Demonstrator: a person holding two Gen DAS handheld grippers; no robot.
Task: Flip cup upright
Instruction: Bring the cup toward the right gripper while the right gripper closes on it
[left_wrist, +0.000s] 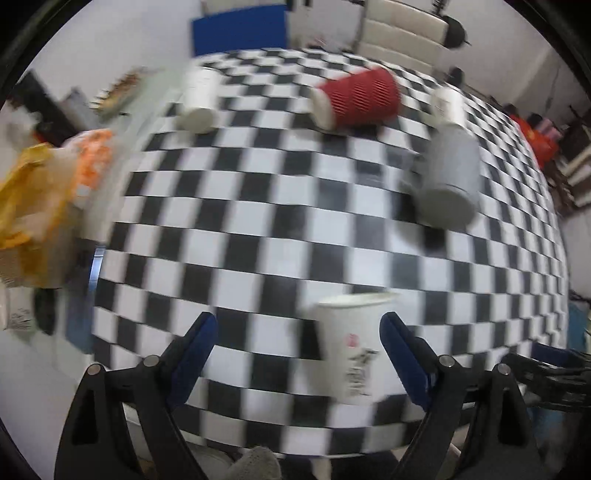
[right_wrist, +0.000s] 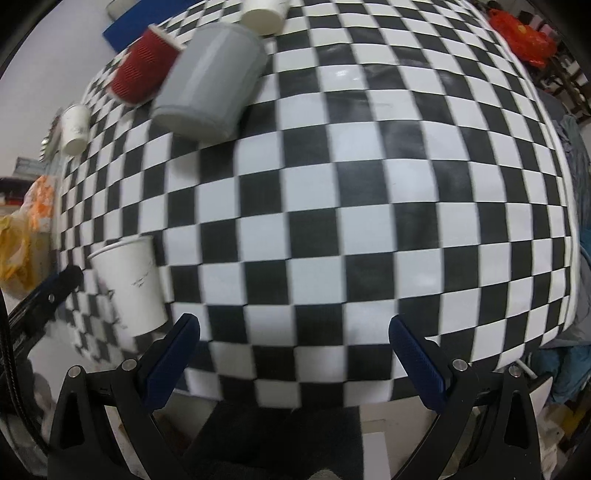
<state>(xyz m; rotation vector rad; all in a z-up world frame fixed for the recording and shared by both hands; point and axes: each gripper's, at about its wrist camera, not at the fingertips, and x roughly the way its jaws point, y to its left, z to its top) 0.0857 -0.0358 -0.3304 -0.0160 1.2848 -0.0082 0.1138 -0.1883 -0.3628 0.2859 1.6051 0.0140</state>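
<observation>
A white paper cup (left_wrist: 352, 347) with printing stands upright on the checkered table (left_wrist: 258, 229) near its front edge, just inside my left gripper's right finger. My left gripper (left_wrist: 297, 326) is open and holds nothing. The same cup shows at the left of the right wrist view (right_wrist: 129, 284), with the left gripper's finger tip beside it. My right gripper (right_wrist: 295, 328) is open and empty over the table's front edge. A red ribbed cup (left_wrist: 358, 98) (right_wrist: 142, 70), a grey cup (left_wrist: 447, 173) (right_wrist: 210, 81) and two white cups (left_wrist: 199, 99) (left_wrist: 448, 103) lie on their sides further back.
Yellow and orange plastic bags (left_wrist: 40, 192) sit off the table's left side. A blue board (left_wrist: 240, 29) and a white chair (left_wrist: 402, 33) stand behind the table. A red bag (right_wrist: 524, 33) lies at the far right. Both views are motion-blurred.
</observation>
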